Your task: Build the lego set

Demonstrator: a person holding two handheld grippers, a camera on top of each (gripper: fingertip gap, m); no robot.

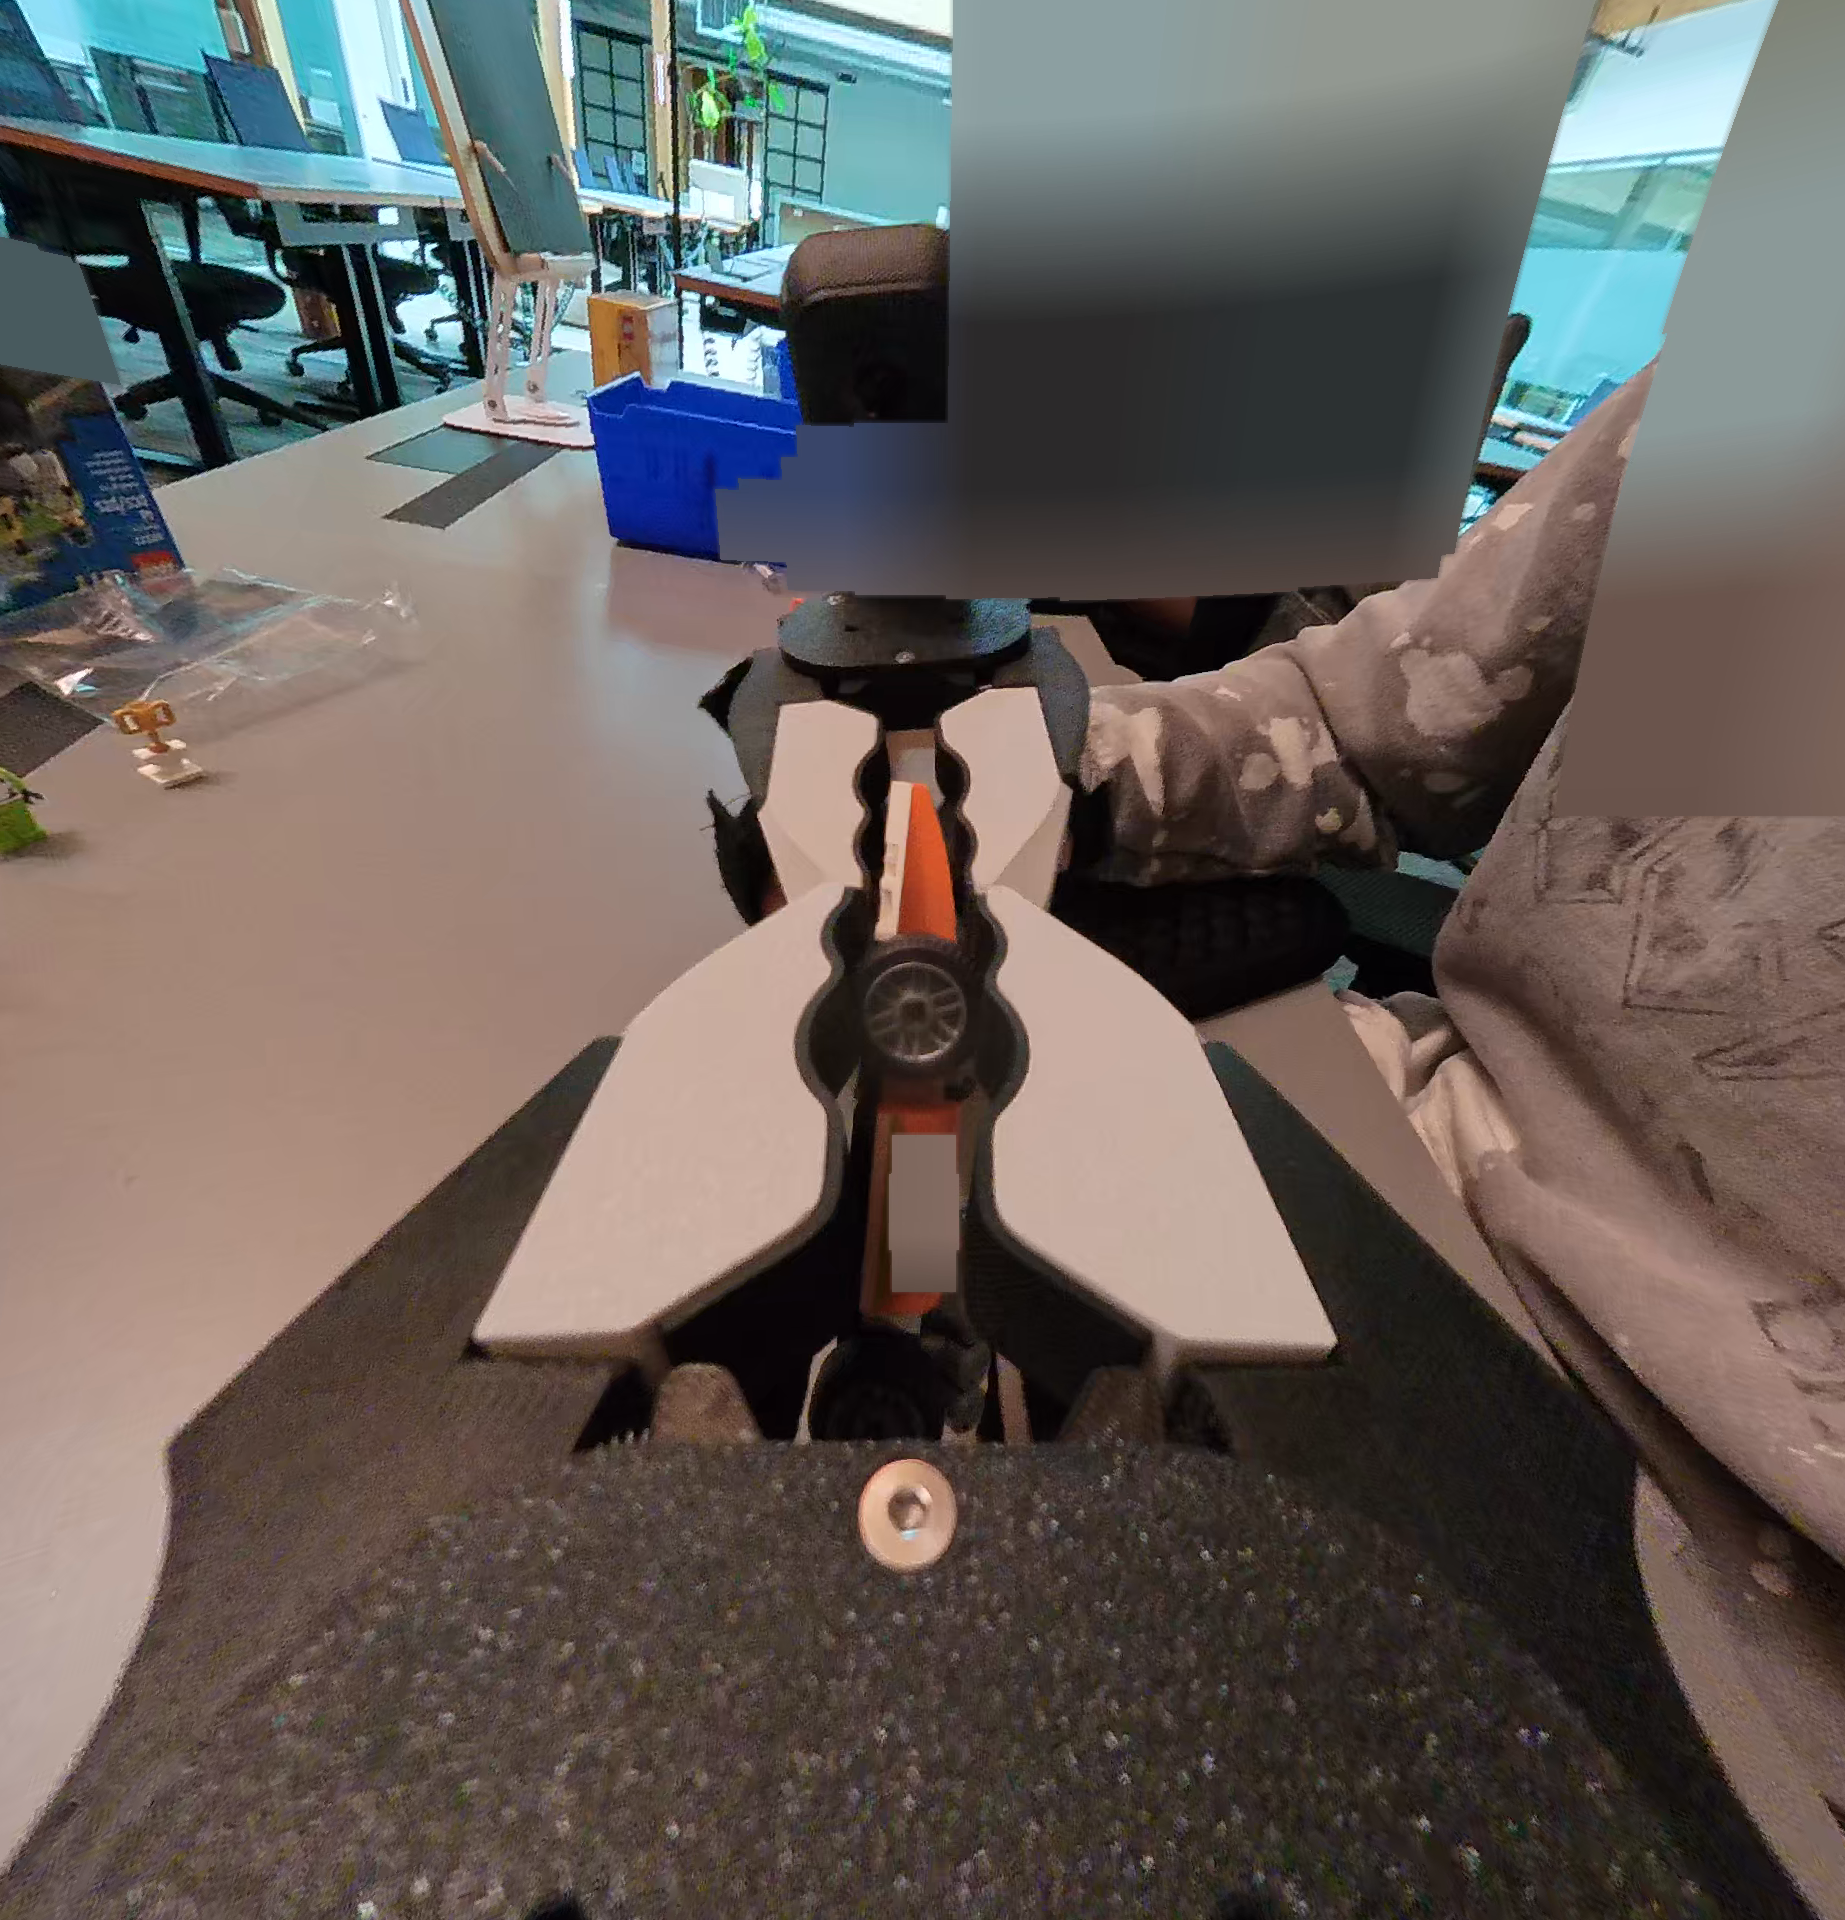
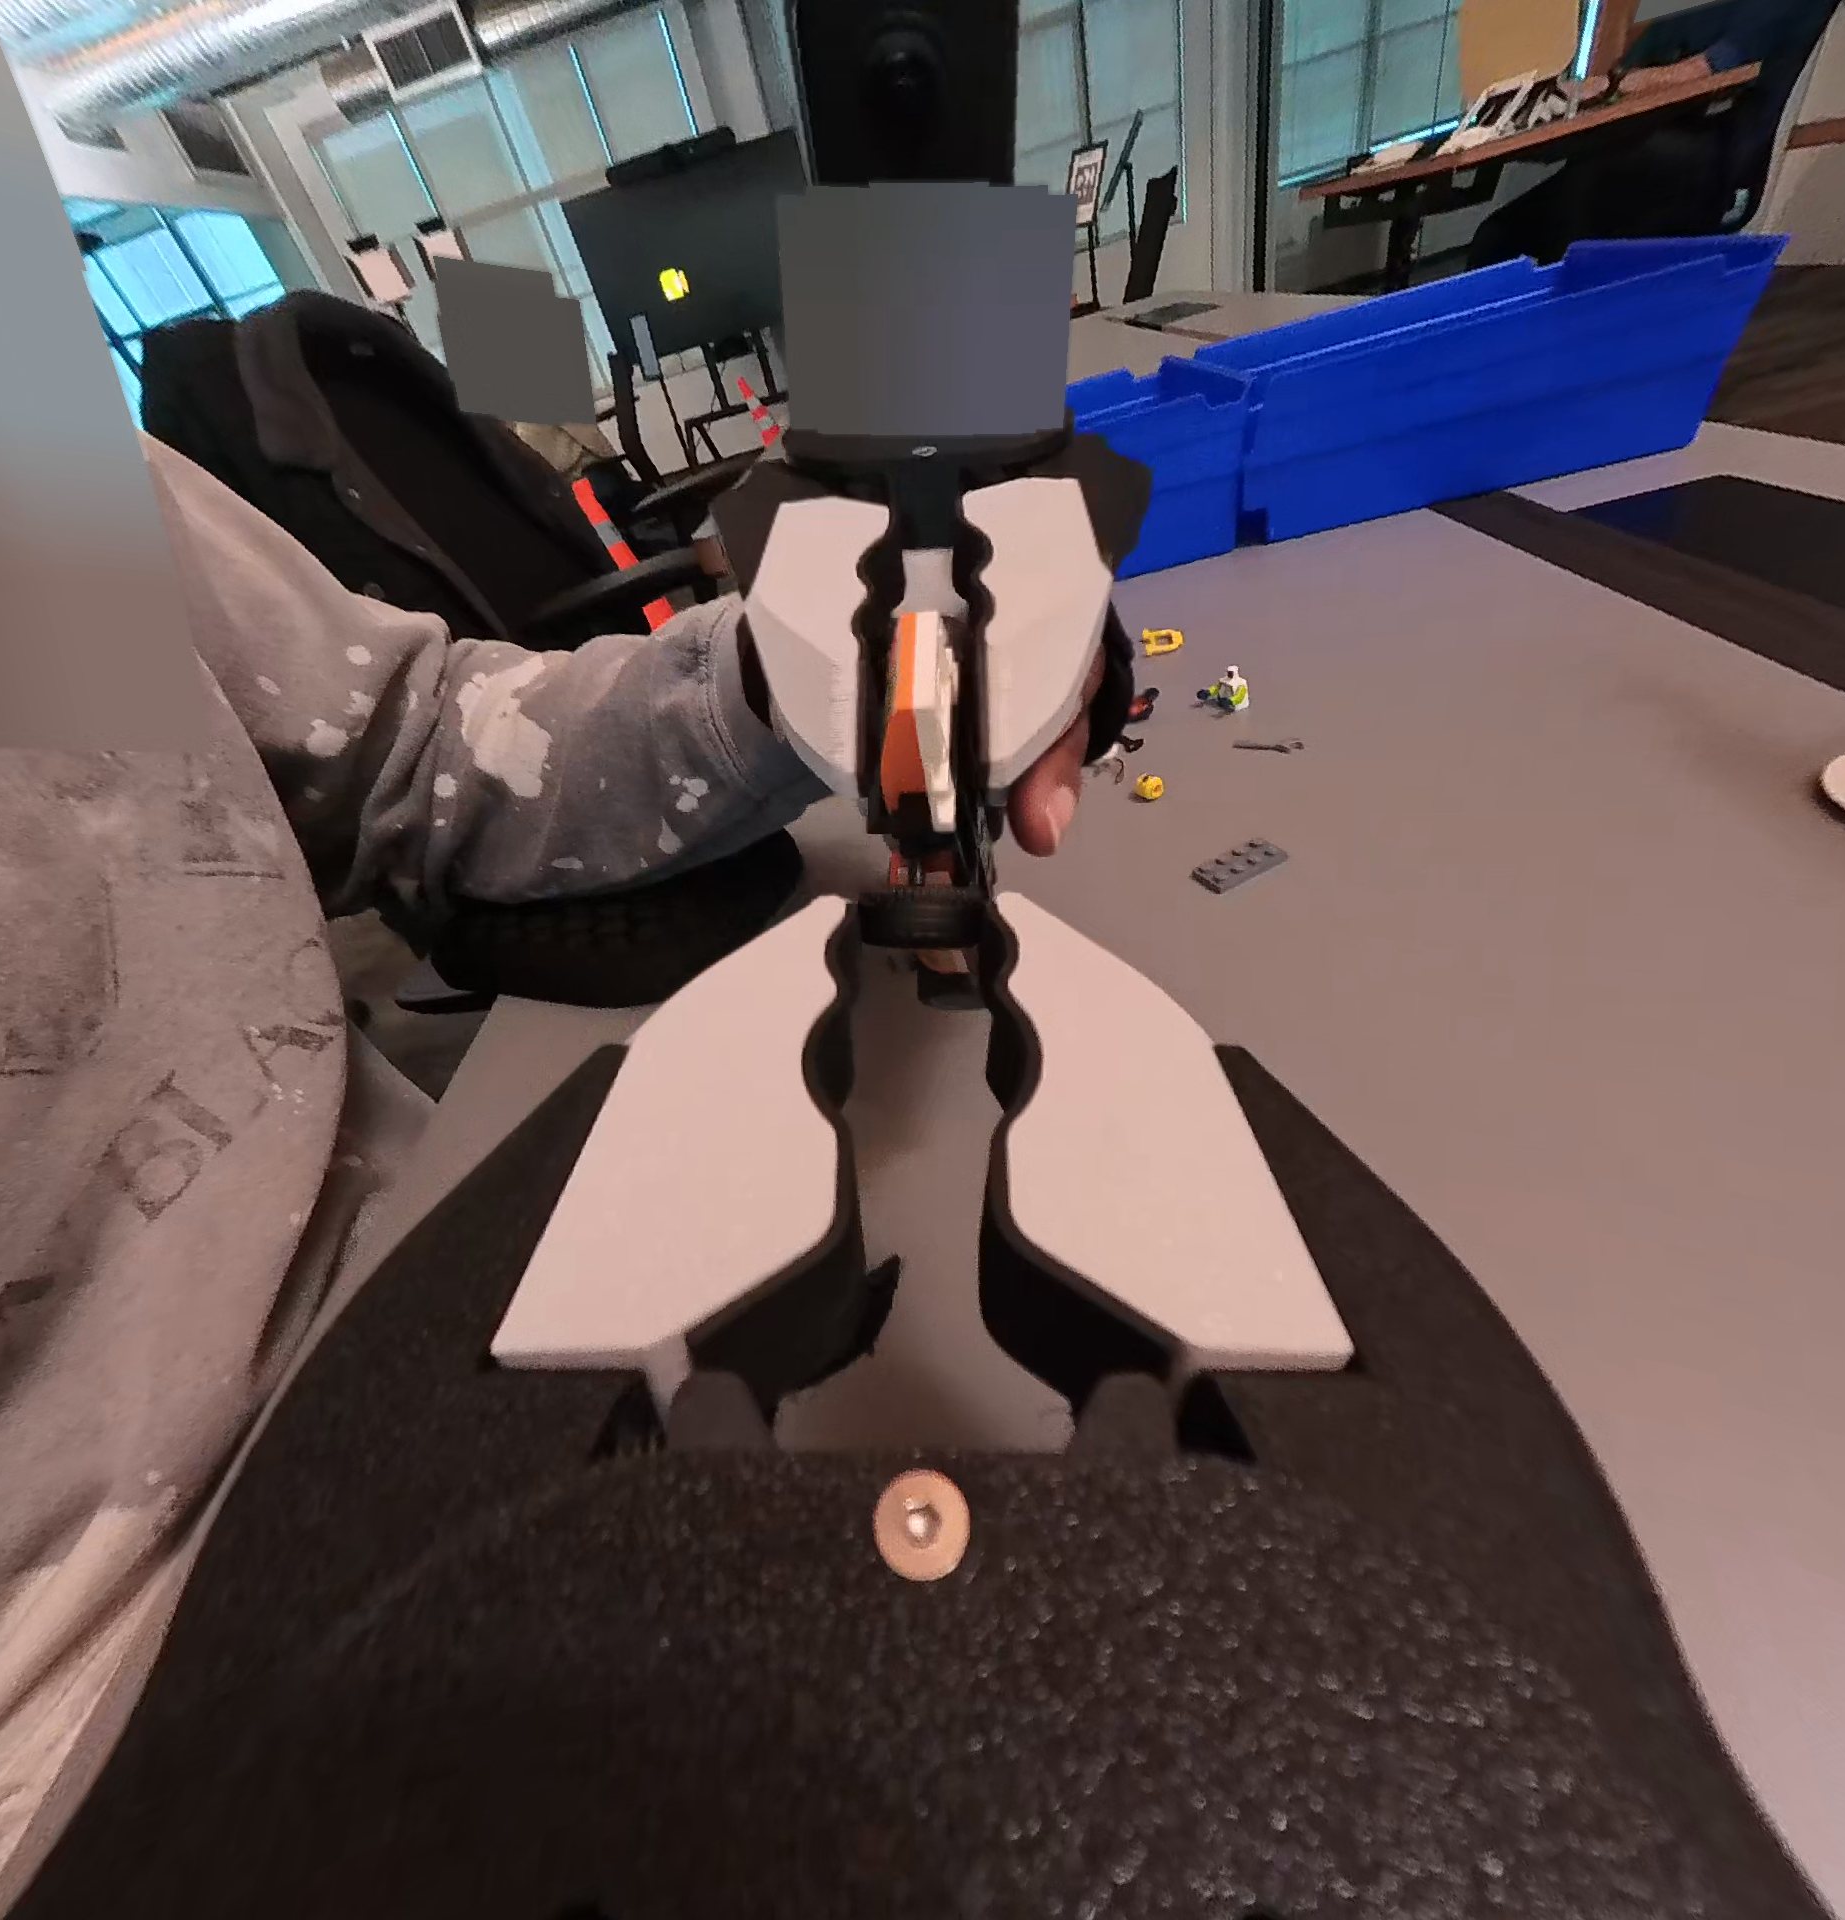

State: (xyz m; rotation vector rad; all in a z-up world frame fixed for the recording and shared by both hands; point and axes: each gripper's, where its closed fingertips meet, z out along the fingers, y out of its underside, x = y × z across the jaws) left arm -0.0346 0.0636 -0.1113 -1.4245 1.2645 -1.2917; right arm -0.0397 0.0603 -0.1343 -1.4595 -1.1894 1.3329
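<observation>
Step in hand: joint hold of the partly built car (image 1: 913, 1143), orange and white, held in the air above the worktop (image 1: 326, 987) between the two grippers, which face each other nose to nose.

Left gripper (image 1: 913, 1023): fingers closed almost fully on the car body. A spoked wheel (image 1: 915, 1013) sits in the scalloped recess between them, and a second wheel shows dimly near the finger roots.

Right gripper (image 2: 923, 925): fingers narrowly apart, tips pinching a black tyre (image 2: 916, 920) at the near end of the car. Whether this tyre is already seated on its axle cannot be told; the joint is hidden.

Judgement: a wheel-fitting or alignment step. The next move calls for the left gripper to keep the car steady while the right presses or adjusts along the axle line. Skewed pressure could pop pieces loose.

Loose parts on the worktop:
- grey plate (image 2: 1240, 864)
- yellow pieces (image 2: 1150, 787)
- green-and-white minifigure (image 2: 1230, 689), seated in the right wrist view
- small trophy piece (image 1: 149, 727) on a white base
- clear bag (image 1: 222, 644), apparently empty
- set box (image 1: 56, 499)

Containers: blue bins (image 2: 1469, 384) stand at the far side of the worktop. Their insides face away, so their contents cannot be told
</observation>
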